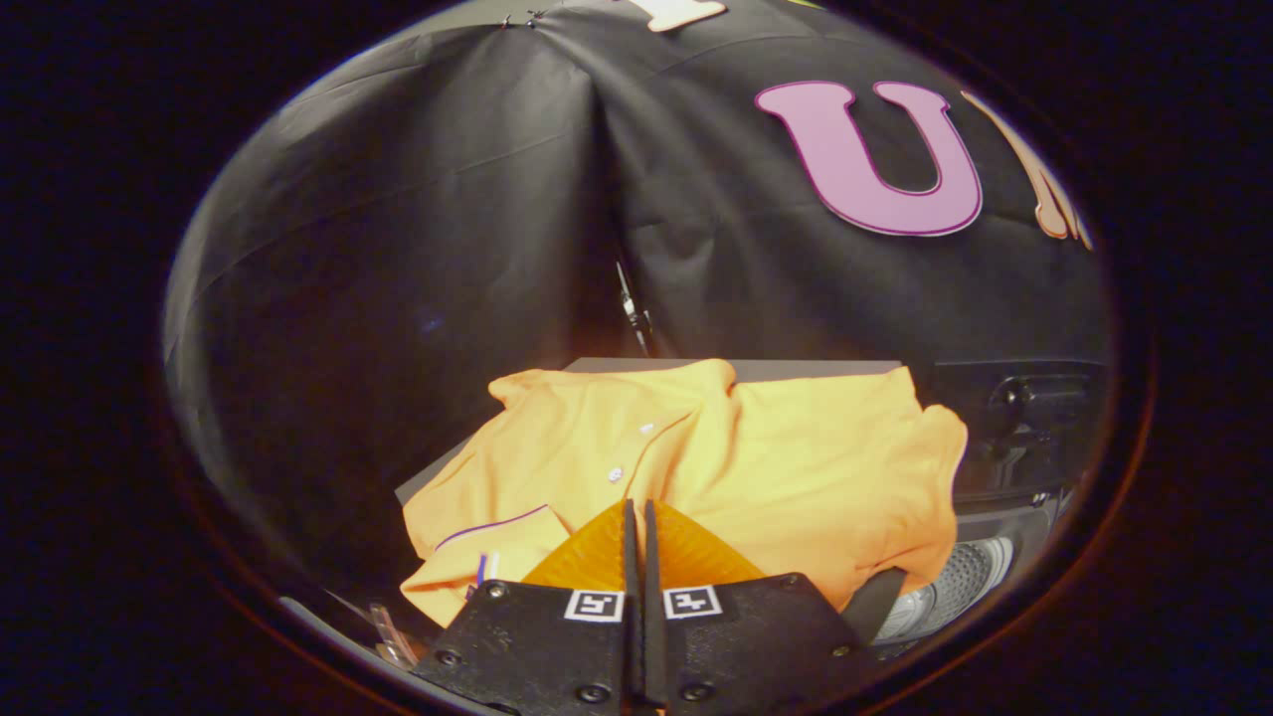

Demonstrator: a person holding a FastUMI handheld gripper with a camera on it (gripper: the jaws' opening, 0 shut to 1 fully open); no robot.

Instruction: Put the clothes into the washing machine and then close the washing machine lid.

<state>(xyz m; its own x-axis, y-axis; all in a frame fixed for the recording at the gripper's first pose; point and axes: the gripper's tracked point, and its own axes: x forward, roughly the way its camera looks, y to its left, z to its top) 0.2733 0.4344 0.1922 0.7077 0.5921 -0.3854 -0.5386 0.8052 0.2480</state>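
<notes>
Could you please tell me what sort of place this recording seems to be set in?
Probably a staged laundry corner in a cloth-walled booth: an orange shirt lies on a grey table, a washing machine's perforated drum sits beside it, and black cloth hangs behind. The tongs look shut, just before the shirt.

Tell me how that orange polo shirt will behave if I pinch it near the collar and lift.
The orange polo shirt lies creased and spread over the grey surface, so it will probably hang limp. One edge already drapes toward the washing machine drum, so it may slide that way. The tool is shut just before it, holding nothing.
</notes>
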